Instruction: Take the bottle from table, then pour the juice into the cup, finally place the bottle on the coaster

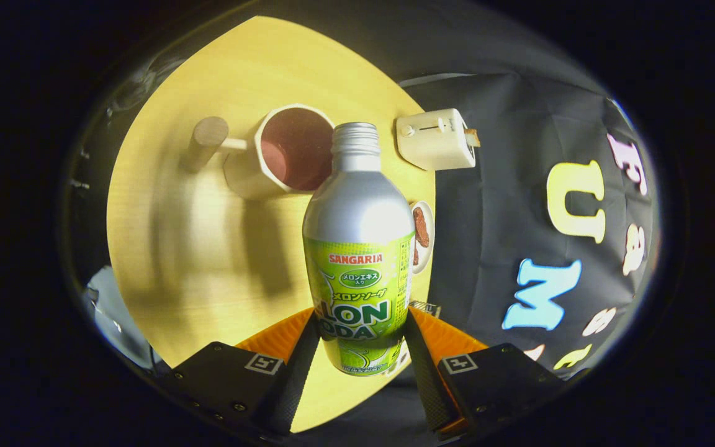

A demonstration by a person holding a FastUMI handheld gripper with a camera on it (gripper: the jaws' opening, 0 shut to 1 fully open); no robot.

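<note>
Both fingers point(296, 366) press the lower body of the bottle point(358, 248), so our gripper point(360, 357) is clamped on it, and the bottle appears lifted over the table point(165, 248). We see its uncapped neck just before the cup point(286, 152), with a toaster point(437, 138) beyond. We judge the aluminium shell smooth, slippery and easily dented, so we would grip low on the label, firmly but not crushing.

One bottle point(357, 248), held between both fingers of one claw point(360, 347); beyond the bottle, one cup point(283, 155), one wooden cylinder point(203, 143), one toaster point(437, 139), one plate point(422, 234); one table point(208, 261).
</note>
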